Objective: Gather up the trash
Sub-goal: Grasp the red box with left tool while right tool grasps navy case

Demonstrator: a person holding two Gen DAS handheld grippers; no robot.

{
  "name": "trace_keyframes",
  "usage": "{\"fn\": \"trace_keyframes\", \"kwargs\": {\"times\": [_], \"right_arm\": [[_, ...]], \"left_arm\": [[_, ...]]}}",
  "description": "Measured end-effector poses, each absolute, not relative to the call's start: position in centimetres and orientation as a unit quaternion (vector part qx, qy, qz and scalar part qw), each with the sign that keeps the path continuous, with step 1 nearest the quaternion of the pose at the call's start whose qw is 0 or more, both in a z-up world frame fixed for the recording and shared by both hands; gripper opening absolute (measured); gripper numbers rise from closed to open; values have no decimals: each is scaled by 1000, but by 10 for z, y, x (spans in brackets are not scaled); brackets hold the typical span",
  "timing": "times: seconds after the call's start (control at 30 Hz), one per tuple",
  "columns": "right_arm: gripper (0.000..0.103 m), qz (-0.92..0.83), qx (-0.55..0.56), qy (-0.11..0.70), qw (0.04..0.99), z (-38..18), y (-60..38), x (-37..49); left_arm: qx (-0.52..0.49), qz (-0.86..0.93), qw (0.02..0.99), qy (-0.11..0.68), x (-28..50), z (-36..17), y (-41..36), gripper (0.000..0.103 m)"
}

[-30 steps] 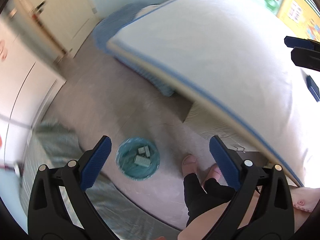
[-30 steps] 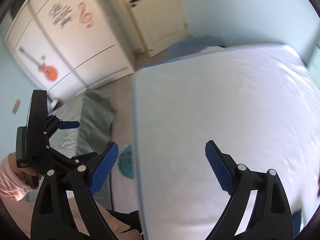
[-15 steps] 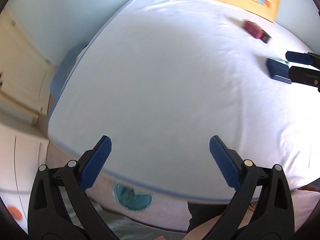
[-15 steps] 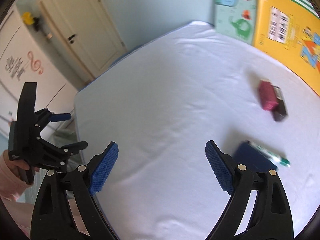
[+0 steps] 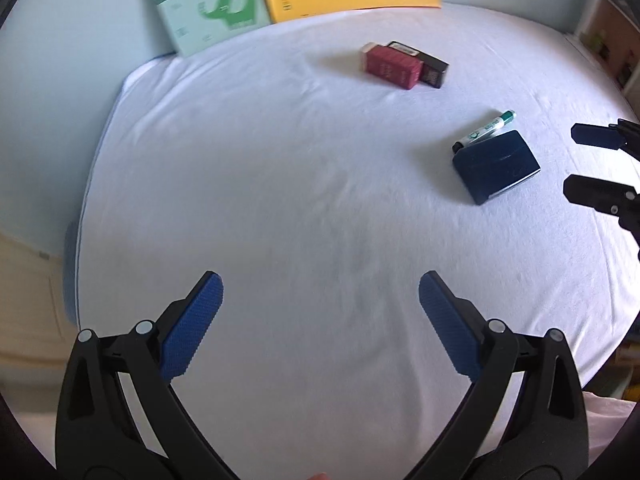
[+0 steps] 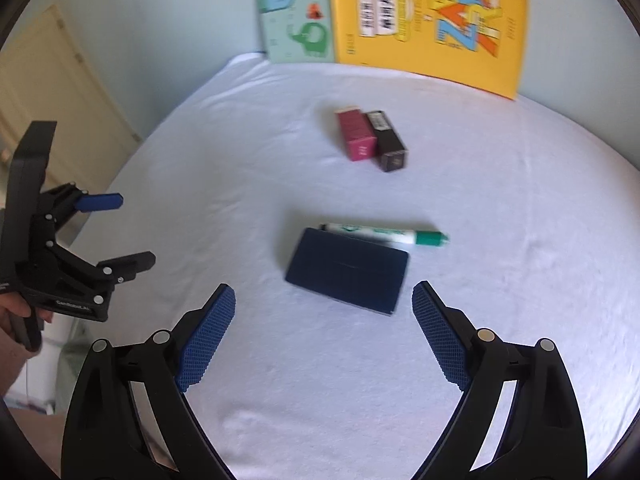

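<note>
On the white bed sheet (image 6: pixel 224 168) lie a dark blue flat box (image 6: pixel 347 276), a green-capped marker (image 6: pixel 384 234) touching its far edge, and a red box (image 6: pixel 356 135) beside a dark brown box (image 6: pixel 387 141). The same items show in the left wrist view: blue box (image 5: pixel 496 165), marker (image 5: pixel 485 129), red box (image 5: pixel 392 65), brown box (image 5: pixel 432 69). My right gripper (image 6: pixel 323 336) is open and empty, just short of the blue box. My left gripper (image 5: pixel 320 324) is open and empty over bare sheet, to the left of the items.
A yellow poster book (image 6: pixel 428 20) and a green elephant book (image 6: pixel 296 20) lean against the wall at the head of the bed. A cream door (image 6: pixel 44 104) stands at the left. The bed's left edge (image 5: pixel 86 200) drops to the floor.
Both grippers have swung up from the floor and the teal trash bin to face the bed top. The right gripper has come closer to the blue box. Both stayed open.
</note>
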State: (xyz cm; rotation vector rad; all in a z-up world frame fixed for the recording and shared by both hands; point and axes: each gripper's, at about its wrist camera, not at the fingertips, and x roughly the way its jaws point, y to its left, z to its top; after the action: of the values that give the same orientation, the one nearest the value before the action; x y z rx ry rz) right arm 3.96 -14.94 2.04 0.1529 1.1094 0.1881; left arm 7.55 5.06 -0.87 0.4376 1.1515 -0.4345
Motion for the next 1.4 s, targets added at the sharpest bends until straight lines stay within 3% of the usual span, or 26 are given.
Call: {"fn": "trace_keyframes", "kwargs": {"times": [0.37,1.4], "right_arm": [[90,-34,168,534,828,-6,-143,43],[96,-94,94,578,805,-60,-123,86]], "left_arm": [[295,-328,755,486,146,-18,1,96],[302,-439,693,486,239,-81,-96,94]]}}
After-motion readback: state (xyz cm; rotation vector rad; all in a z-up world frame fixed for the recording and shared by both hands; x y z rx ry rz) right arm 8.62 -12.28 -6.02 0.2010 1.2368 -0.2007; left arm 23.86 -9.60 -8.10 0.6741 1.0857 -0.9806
